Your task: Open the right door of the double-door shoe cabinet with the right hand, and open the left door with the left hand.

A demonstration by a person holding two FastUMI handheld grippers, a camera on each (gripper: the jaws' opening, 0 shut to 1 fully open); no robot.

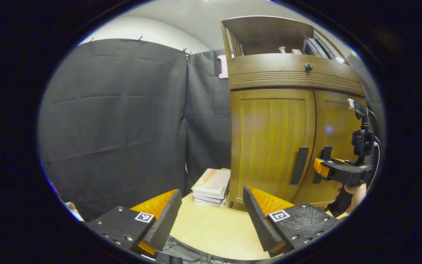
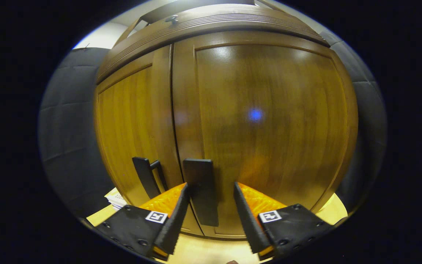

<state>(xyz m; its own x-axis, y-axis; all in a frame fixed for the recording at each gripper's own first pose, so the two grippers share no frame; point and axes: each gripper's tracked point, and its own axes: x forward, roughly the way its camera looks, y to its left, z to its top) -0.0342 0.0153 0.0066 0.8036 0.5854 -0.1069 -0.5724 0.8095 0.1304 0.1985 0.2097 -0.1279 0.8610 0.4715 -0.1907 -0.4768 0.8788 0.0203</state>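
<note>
The wooden shoe cabinet [image 1: 269,139] stands on the table with both doors closed. Its left door [image 2: 130,128] has a dark upright handle [image 2: 145,176], and so does the right door [image 2: 269,121]: handle [image 2: 200,192]. My right gripper [image 2: 211,186] is open, with its fingers on either side of the right door's handle; a gap remains at the right finger. In the left gripper view, that right gripper [image 1: 319,167] sits at the right handle [image 1: 326,152], held by a hand [image 1: 355,193]. My left gripper [image 1: 211,196] is open and empty, well short of the left handle [image 1: 299,165].
A stack of books [image 1: 213,186] lies on the light table [image 1: 214,231] just left of the cabinet. Above the doors is a drawer with a small knob [image 1: 308,66], and an open shelf [image 1: 269,36] holding small items. Black cloth walls surround the booth.
</note>
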